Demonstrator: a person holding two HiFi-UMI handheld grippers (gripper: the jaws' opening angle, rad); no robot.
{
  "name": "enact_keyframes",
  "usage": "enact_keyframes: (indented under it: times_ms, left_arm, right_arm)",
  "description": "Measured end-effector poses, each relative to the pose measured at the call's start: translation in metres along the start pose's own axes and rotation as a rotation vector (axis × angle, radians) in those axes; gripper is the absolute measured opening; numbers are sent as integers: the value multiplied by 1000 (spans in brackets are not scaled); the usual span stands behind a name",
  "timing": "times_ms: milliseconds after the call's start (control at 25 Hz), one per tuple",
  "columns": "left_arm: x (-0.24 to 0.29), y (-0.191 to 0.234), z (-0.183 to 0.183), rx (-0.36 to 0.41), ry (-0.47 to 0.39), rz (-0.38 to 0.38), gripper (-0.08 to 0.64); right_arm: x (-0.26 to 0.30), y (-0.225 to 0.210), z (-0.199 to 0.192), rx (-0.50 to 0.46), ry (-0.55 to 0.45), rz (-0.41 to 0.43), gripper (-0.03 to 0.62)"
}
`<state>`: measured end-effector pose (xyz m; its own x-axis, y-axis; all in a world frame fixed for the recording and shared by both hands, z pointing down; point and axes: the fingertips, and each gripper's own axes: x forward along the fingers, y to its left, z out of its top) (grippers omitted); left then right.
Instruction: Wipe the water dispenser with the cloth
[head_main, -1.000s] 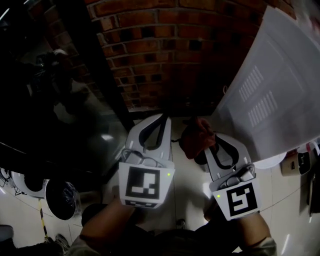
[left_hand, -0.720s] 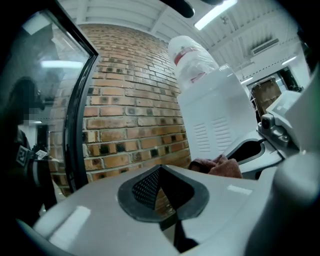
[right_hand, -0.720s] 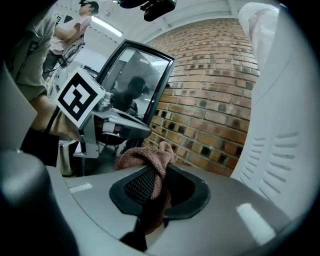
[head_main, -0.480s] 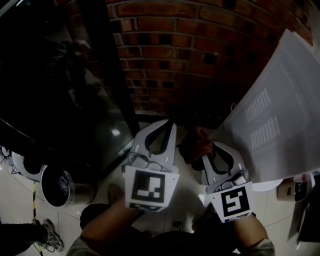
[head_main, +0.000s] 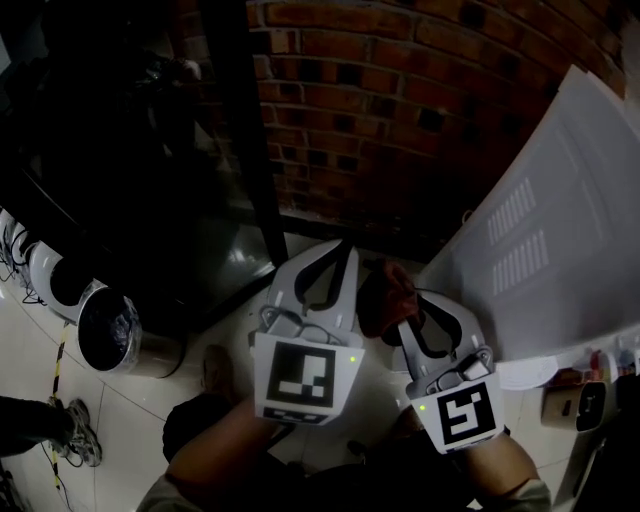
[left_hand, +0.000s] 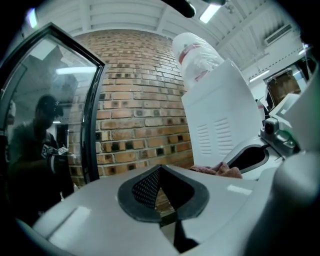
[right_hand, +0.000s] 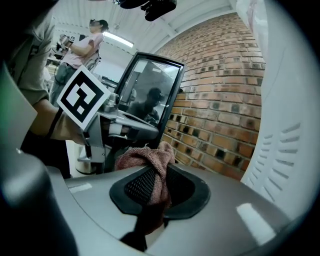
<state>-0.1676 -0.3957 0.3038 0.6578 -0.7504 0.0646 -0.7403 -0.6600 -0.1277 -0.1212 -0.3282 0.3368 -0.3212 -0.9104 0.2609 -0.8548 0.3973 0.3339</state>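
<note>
One cloth: a reddish-brown terry cloth (right_hand: 150, 159), bunched and standing up out of the right tool's jaws. It is near the dispenser's side panel but apart from it, with brick showing between them in the right gripper view.
Right tool (right_hand: 159, 184): jaws narrow and clamped on the cloth, which fills the gap between the black pads.
Left tool (left_hand: 161, 167): jaws drawn together at the tips, with nothing between them. It is held just beside the right tool.
Water dispenser: a white plastic cabinet with louvred vent slots (head_main: 540, 230), to the right of both tools. A clear water bottle (left_hand: 197, 50) sits on top.
Wall: a red brick wall (head_main: 400, 110) straight ahead of the tools.
Door: a black-framed glass door (head_main: 255, 150) left of the brick, with a dim reflection of a person.
Floor: a pale tiled floor (head_main: 140, 410). A round bin with a plastic liner (head_main: 108, 330) stands at the left, well apart from the tools.
Bystander: a person in a pink top (right_hand: 87, 45), far back in the right gripper view.
</note>
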Motion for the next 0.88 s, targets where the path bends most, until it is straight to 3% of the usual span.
enact_keyframes:
  times_ms: [80,240,400,600,880]
  left_arm:
    - [-4,-11,2,-8,-4,14,0]
    - [-17,-31,11,-22,-33,52,0]
    - [-34,-44,21,-19,-60,96,0]
    - [-68,-61,19,-55,-44,154,0]
    - [-108,-106,33,-71,-39,199,0]
  right_arm:
    - [-11,4,1,-36,-11,22,74]
    - [-36,7,2,-6,-42,66,74]
    - [-59,15,11,-75,-85,106,74]
    - [-94,16,30,-45,-173,106,74]
    - [-141,5,27,-29,-259,101,74]
